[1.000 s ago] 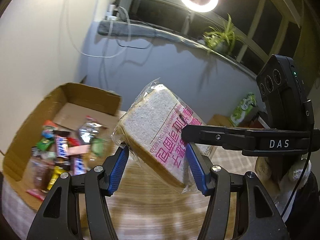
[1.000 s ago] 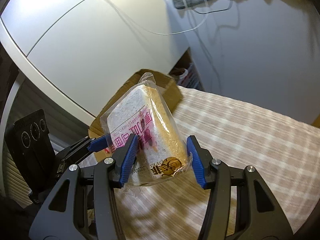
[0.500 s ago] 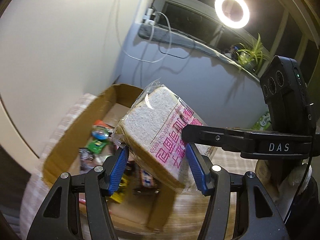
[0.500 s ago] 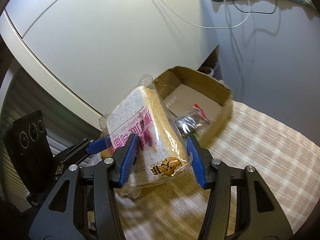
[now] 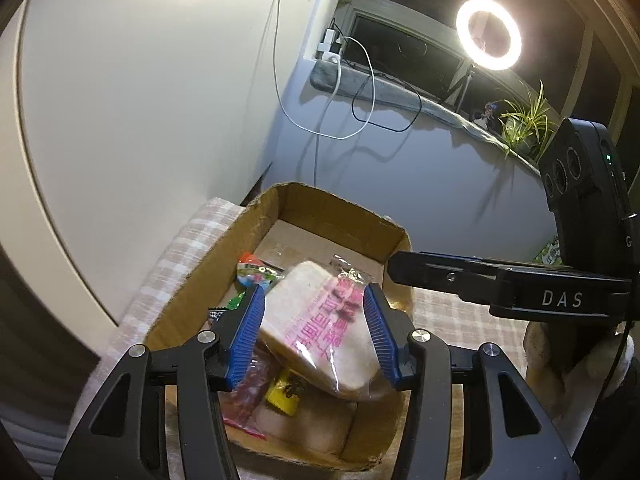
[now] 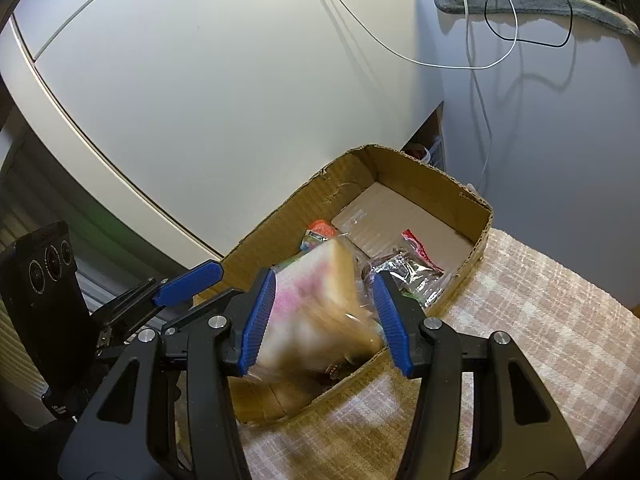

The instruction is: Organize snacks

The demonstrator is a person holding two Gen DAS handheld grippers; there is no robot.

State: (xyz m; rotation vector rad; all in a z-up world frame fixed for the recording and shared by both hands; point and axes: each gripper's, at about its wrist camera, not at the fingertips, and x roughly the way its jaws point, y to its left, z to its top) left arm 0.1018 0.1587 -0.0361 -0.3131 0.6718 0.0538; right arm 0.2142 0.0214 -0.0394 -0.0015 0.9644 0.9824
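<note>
The left gripper (image 5: pixel 313 292) hangs over the near end of the box (image 5: pixel 332 208), its ribbed blue pads (image 5: pixel 246 332) closing. The bread (image 5: pixel 320 332) shows between them, but they do not press on it. It is a thick pale slice in clear film with pink print, and it lies tilted inside the box on top of other snacks. The right gripper (image 6: pixel 324 277) is spread too. In its own view the bread is a blur between its pads, with a gap of loose film at the right pad. Seen from the left wrist, one black finger of the right gripper reaches over the box's right wall, apart from the bread.

Under and beside the bread lie a yellow packet (image 5: pixel 286 396) and a clear bag with a pink edge (image 5: pixel 244 400). Farther in are a red and green packet (image 5: pixel 252 270) and a crinkled foil packet (image 6: pixel 408 272). The far floor of the box is bare corrugated card, and its rim is rough and torn.

The box stands on a checked, woven cloth (image 6: pixel 540 300). Behind it are a smooth pale wall, white and black cables (image 5: pixel 360 92) hanging from a grey padded sill (image 5: pixel 400 96), a plant (image 5: pixel 528 120) and a lit ring light (image 5: pixel 489 34).
</note>
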